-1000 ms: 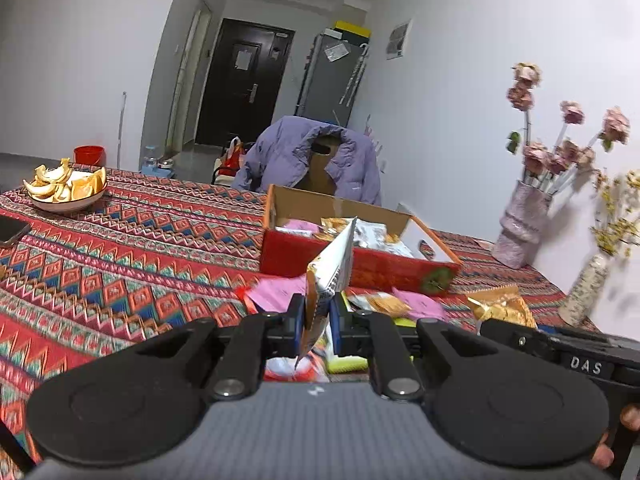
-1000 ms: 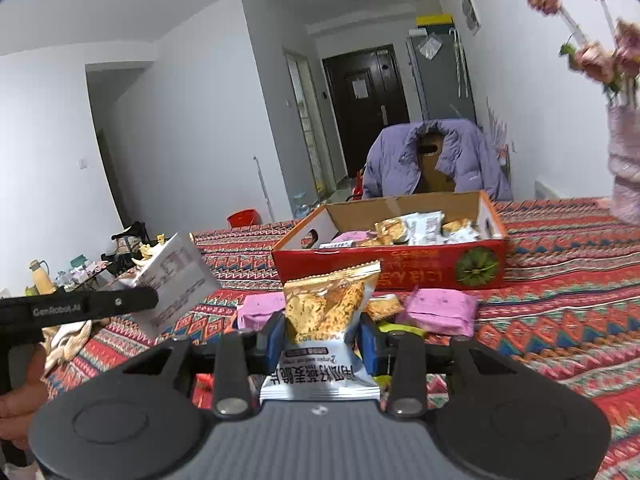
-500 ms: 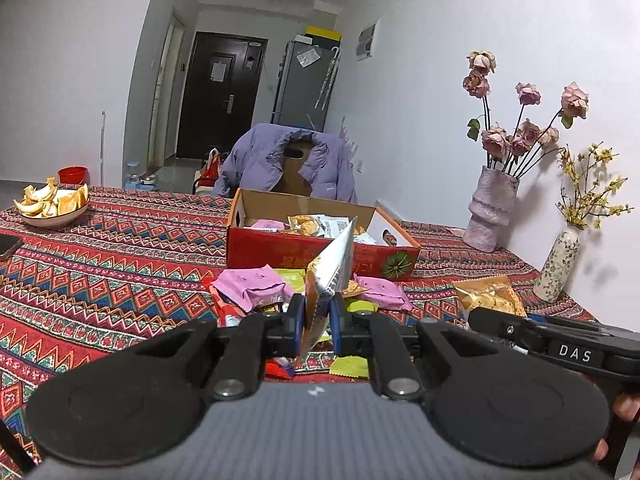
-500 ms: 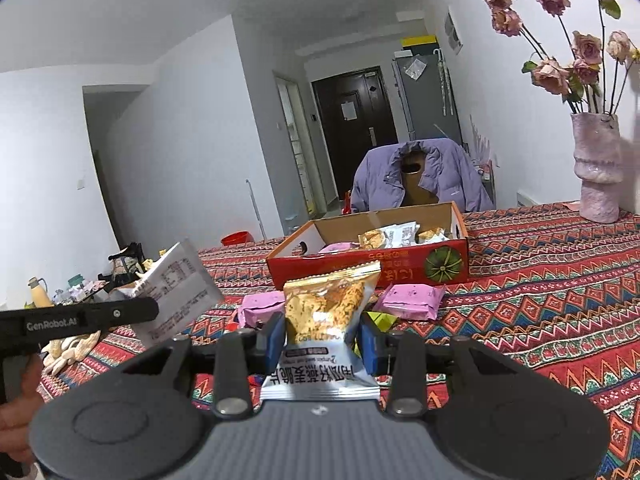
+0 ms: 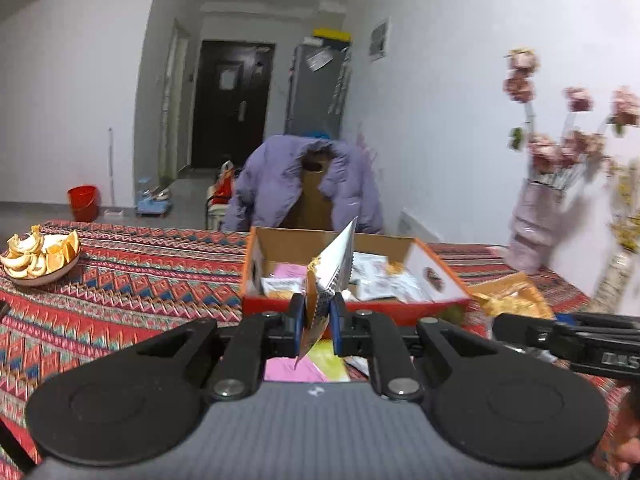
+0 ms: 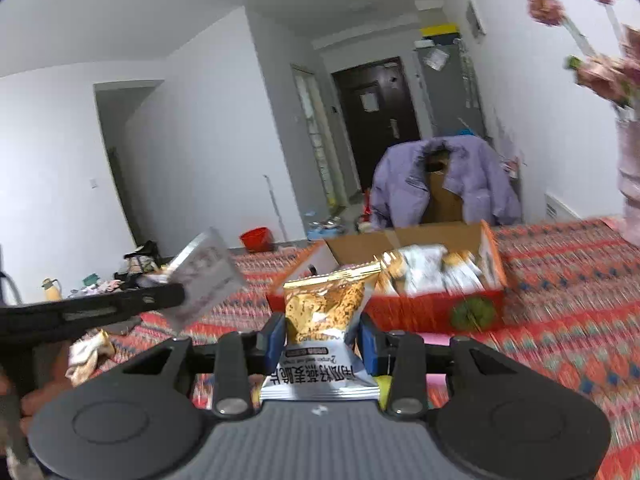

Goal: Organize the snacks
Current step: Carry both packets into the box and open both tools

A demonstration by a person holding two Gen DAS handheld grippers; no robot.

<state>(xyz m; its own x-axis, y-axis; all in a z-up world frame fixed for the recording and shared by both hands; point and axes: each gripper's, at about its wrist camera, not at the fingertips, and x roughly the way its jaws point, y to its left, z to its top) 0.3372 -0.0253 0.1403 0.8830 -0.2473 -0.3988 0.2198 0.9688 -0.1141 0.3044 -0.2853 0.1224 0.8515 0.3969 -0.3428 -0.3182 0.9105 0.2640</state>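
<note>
My left gripper (image 5: pixel 316 322) is shut on a thin silver snack packet (image 5: pixel 334 268), held edge-on above the near wall of the red cardboard box (image 5: pixel 360 308). The box holds several snack packets (image 5: pixel 384 280). My right gripper (image 6: pixel 322 338) is shut on a gold and white snack bag (image 6: pixel 326 312), held upright in front of the same box (image 6: pixel 424 312). The left gripper and its packet (image 6: pixel 206 276) show at the left of the right wrist view. Pink and yellow packets (image 5: pixel 304 366) lie on the table under the left gripper.
A patterned red tablecloth (image 5: pixel 140 280) covers the table. A bowl of orange peels (image 5: pixel 40 254) stands at the left. A vase of pink flowers (image 5: pixel 534 236) and a gold packet (image 5: pixel 512 300) are at the right. A chair with a purple jacket (image 5: pixel 304 184) stands behind the box.
Both grippers have moved forward toward the box with their packets still held. The box now looks closer and larger in both views.
</note>
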